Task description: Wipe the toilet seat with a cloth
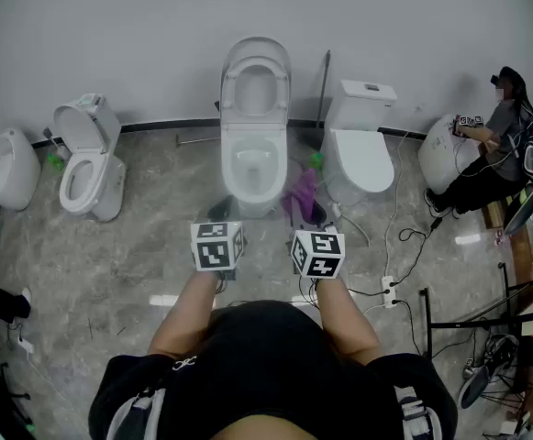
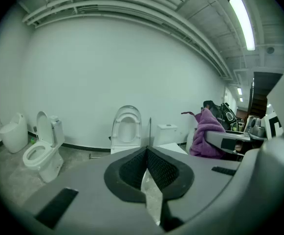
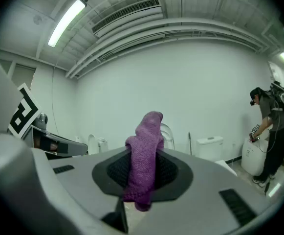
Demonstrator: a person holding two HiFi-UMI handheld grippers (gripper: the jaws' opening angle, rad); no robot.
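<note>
While the right gripper (image 3: 142, 173) pinches a purple cloth (image 3: 144, 146) between its ribbed black pads, the left gripper (image 2: 146, 155) is closed on nothing. The cloth, a nubbly knit bunched into a thick roll, hangs at four o'clock of the glossy white toilet (image 1: 252, 186), whose oval toilet seat (image 1: 237, 90) stands raised above the open bowl.
</note>
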